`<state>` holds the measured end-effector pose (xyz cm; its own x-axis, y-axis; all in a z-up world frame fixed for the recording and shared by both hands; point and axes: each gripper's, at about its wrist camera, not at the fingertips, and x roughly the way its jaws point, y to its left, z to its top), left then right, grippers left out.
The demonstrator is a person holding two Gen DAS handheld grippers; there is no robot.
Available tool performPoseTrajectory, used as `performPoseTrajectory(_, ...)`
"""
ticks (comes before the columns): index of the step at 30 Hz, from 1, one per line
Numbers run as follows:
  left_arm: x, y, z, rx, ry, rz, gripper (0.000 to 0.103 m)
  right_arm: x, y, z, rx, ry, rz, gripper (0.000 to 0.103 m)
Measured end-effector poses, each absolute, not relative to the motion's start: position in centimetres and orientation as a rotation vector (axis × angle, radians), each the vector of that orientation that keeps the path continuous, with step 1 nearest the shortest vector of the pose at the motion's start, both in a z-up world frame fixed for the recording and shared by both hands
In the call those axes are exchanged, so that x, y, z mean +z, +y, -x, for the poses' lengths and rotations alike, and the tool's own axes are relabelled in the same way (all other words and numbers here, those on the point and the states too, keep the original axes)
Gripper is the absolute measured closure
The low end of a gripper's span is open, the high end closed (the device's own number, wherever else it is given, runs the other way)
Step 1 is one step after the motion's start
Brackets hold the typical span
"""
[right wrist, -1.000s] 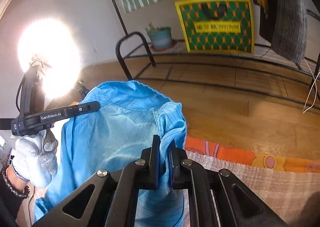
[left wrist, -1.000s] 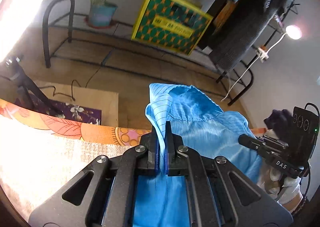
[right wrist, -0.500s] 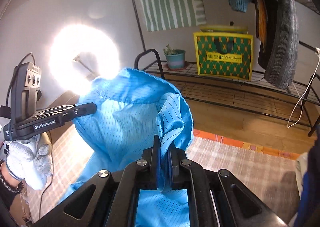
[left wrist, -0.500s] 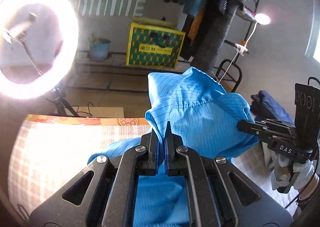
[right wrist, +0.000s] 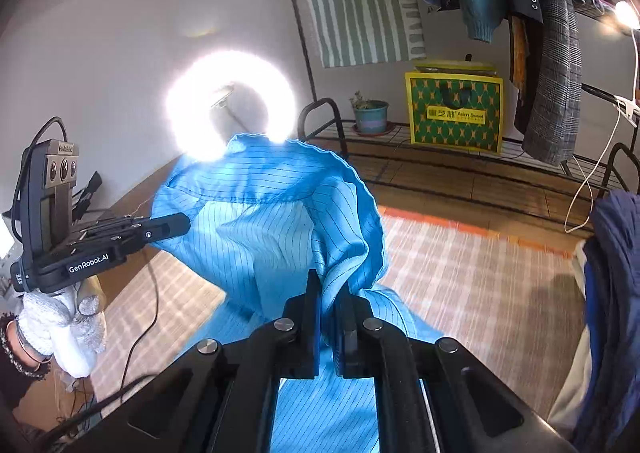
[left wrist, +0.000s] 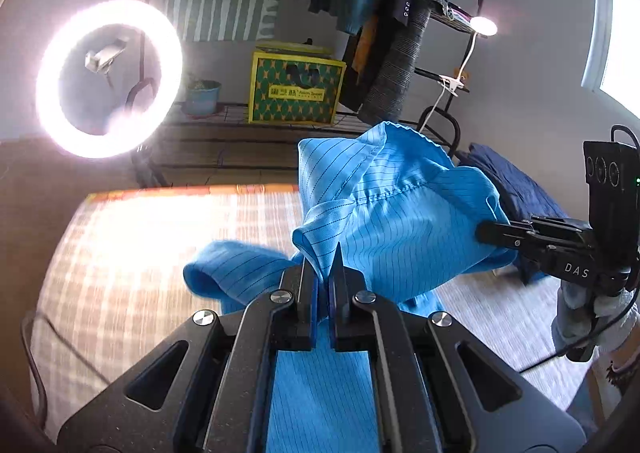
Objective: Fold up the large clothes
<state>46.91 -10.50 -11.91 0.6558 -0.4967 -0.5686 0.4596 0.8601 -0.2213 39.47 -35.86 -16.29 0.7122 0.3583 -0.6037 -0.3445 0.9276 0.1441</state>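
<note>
Blue striped garment (left wrist: 400,221) up in the air, pinched at both ends by my two grippers.

My left gripper (left wrist: 323,265) has its jaws squeezed together on a fold of the blue fabric at bottom centre of its own view, and my right gripper (right wrist: 330,289) is clamped on another fold the same way at bottom centre of its view. Cloth bunches up above each pair of jaws and hangs down below them, over the checked mat (left wrist: 160,237) across the lower half of both frames. From the left camera my right gripper pokes in at the right edge, its tip touching the fabric. Ring light (left wrist: 108,79) glares at upper left, green and yellow box (left wrist: 296,87) sits top centre, and a dark blue pile (right wrist: 612,273) is at the right edge of the right view.
</note>
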Motion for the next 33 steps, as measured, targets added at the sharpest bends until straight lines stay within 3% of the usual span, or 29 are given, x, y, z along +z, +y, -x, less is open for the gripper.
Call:
performPoseTrajectory(11,-18.7,-8.8,-37.8,-0.538,0.82,0.024,0.102,-21.2,-33.8,-31.1,0.405,0.782,0.04,0.1)
performPoseTrajectory(13,-19.8,-9.1,-36.8,-0.555,0.869,0.0,0.102,-22.2,-33.1,-29.9,0.377,0.799,0.12,0.095)
performPoseTrajectory(15,-20.2,-9.3,-35.2,-0.552,0.89,-0.052,0.101,-22.6,-32.9,-28.5,0.372,0.813,0.155,0.077)
performPoseTrajectory(16,-20.1,-9.2,-34.5,-0.559,0.894,-0.063,0.099,-22.3,-33.0,-27.6,0.374,0.809,0.16,0.075)
performPoseTrajectory(21,-17.6,-6.8,-30.4,-0.591,0.86,-0.036,0.087,-19.1,-34.6,-22.8,0.391,0.744,0.092,0.07)
performPoseTrajectory(33,-4.5,-0.3,-21.0,-0.579,0.656,0.07,0.086,-8.3,-36.6,-10.9,0.433,0.537,-0.005,0.063)
